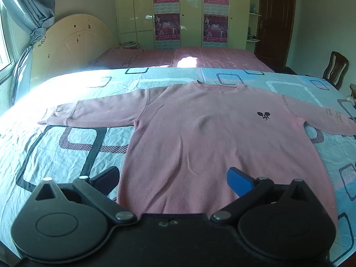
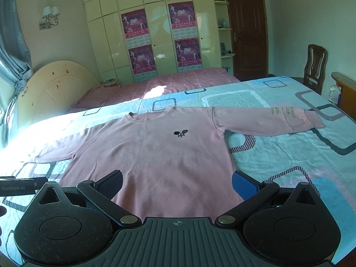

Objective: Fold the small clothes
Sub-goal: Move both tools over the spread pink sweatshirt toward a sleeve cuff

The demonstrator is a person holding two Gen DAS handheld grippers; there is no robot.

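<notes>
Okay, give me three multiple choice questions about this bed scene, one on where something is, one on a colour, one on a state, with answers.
1. Where does the sweater lie?
A. on the blue patterned bedspread
B. on the chair
C. on the floor

2. What colour is the sweater?
A. green
B. pink
C. white

3. How is the sweater arranged?
A. rolled up
B. folded in half
C. spread flat with both sleeves out

Answers: 1 A, it rests on the bedspread in both views; 2 B, its fabric is pink throughout; 3 C, the sleeves extend to each side, and the left claw and right claw are open, holding nothing.
</notes>
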